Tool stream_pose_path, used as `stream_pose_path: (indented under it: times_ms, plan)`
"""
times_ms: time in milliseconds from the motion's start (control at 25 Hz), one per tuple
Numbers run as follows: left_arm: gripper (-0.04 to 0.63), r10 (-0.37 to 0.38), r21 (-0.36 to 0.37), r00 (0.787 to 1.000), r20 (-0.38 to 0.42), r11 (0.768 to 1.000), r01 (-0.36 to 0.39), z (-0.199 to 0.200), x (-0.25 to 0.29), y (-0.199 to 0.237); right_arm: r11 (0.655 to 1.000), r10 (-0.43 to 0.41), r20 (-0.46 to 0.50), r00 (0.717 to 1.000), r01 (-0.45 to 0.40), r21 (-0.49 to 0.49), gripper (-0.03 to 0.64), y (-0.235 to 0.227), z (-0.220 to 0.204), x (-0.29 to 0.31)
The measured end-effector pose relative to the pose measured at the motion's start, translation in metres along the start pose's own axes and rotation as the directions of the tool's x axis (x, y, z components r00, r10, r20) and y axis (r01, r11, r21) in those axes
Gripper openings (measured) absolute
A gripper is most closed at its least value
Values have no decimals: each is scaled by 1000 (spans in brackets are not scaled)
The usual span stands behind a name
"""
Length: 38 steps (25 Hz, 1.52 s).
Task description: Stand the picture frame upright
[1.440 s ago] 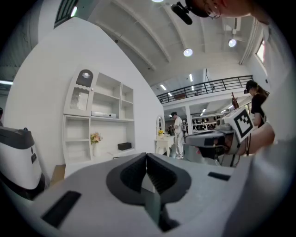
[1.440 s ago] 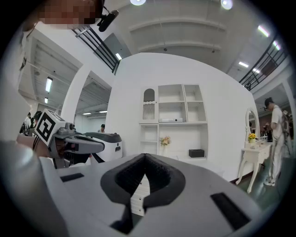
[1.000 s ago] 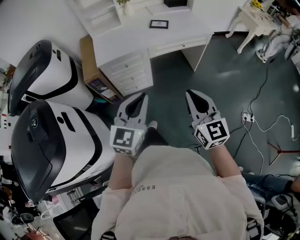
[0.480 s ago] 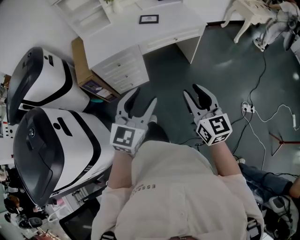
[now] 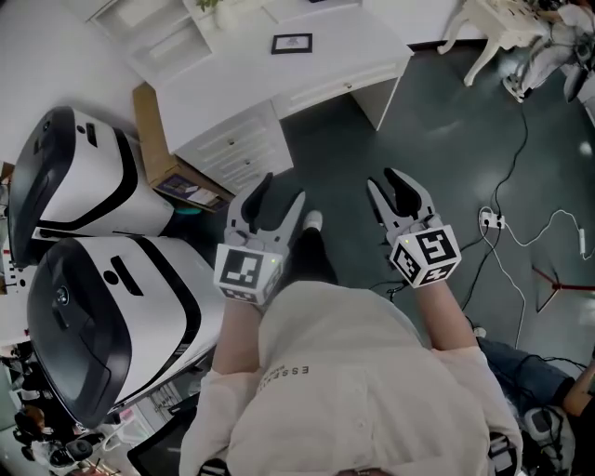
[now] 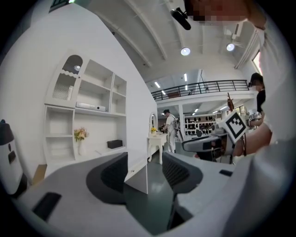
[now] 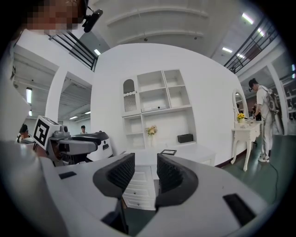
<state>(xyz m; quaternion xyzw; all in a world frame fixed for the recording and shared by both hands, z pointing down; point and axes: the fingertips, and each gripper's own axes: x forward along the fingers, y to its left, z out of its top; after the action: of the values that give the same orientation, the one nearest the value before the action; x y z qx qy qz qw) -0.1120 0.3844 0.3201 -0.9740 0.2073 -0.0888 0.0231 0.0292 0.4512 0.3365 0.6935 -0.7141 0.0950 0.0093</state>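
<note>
A small black picture frame (image 5: 291,43) lies flat on the white desk (image 5: 363,51) at the top of the head view, far ahead of both grippers. In the right gripper view the picture frame (image 7: 168,152) shows just above the jaws, on the desk (image 7: 196,151). My left gripper (image 5: 282,191) is held over the dark floor, open and empty. To its right, my right gripper (image 5: 395,186) is also open with nothing between its jaws. In their own views the left gripper (image 6: 145,173) and the right gripper (image 7: 145,172) show a bare gap.
Two large white machines with black trim (image 5: 93,279) stand at the left. A cardboard box (image 5: 153,139) leans beside the desk's drawer unit (image 5: 237,149). Cables (image 5: 521,223) run over the floor at the right. A white side table (image 5: 493,28) is at the far right. Wall shelves (image 7: 157,99) rise behind the desk.
Both grippers went from shut to open. The desk and picture frame have slid up and left in the head view. The grippers stay side by side in front of the person.
</note>
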Motion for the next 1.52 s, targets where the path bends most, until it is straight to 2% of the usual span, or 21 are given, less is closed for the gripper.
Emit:
stream_pose_path:
  times_ms: [400,800,1000,1280,1400,1520]
  plan:
    - [215,16,-77,1000,-6,997,-16,10,107,123,1000,3,-65,998,-5,-22,155,-48,30,146]
    - [215,-4,-56,1000,-20,998,3,29,217,255,999,5,-110,994,-9,-34,155,-105,59,304]
    - [215,-13,-31,999,-49,999,12,25,256,285,1000,2,-135,991,-6,-26,155,-128,63,356]
    - [215,37,-106,999,-37,994,-41,23,298,313,999,43,-203,978,-47,-11,155,-162,54,414]
    - [215,85,-102,995,-48,991,-89,21,316,320,995,95,-232,968,-92,22,153,-181,49,440]
    - [215,162,-122,985,-66,978,-169,15,331,330,988,154,-286,946,-151,32,153,-202,41,468]
